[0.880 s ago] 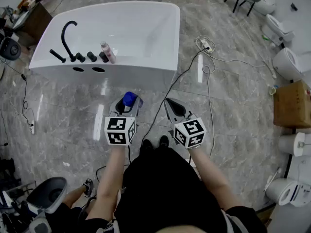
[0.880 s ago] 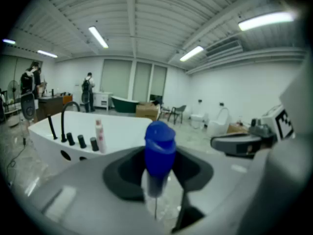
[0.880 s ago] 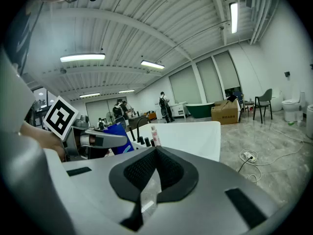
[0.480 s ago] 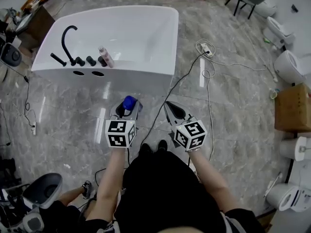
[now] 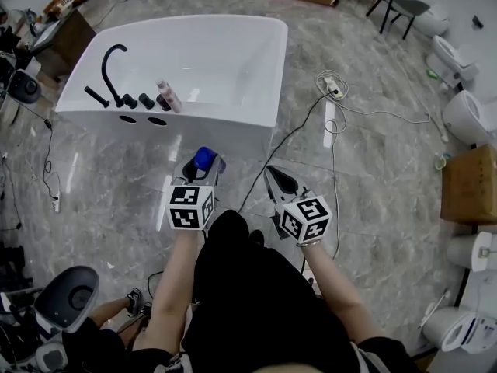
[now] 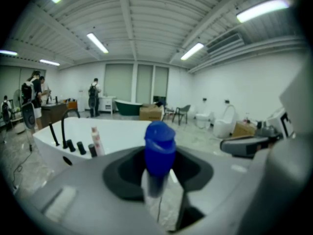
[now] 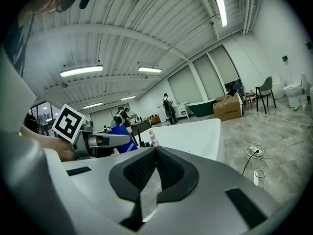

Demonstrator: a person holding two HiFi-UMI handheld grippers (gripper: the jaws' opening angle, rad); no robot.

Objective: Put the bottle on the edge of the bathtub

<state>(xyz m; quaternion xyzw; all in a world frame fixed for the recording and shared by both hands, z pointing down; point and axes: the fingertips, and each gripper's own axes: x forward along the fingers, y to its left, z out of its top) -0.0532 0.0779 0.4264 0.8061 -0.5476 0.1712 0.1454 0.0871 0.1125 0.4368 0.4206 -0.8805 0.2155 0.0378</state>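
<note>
Bottle (image 6: 158, 156), blue-capped, seemingly clear-bodied, upright between left tongs (image 5: 201, 169)

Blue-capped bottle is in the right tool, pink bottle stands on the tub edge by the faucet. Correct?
No. The blue-capped bottle is in the left tool, as the left gripper view shows; the right tool is shut and empty. The rest holds.

The person has stepped nearer to the bathtub (image 5: 194, 127). The strip of floor between the bathtub's front wall and the blue-capped bottle (image 5: 205, 159) in the left gripper (image 5: 202, 168) is thinner than it was. One leg (image 5: 225, 235) in black has swung forward between the arms and now hides the shoes that showed there before. The right gripper (image 5: 276, 177) has slipped back a little behind the left one.
</note>
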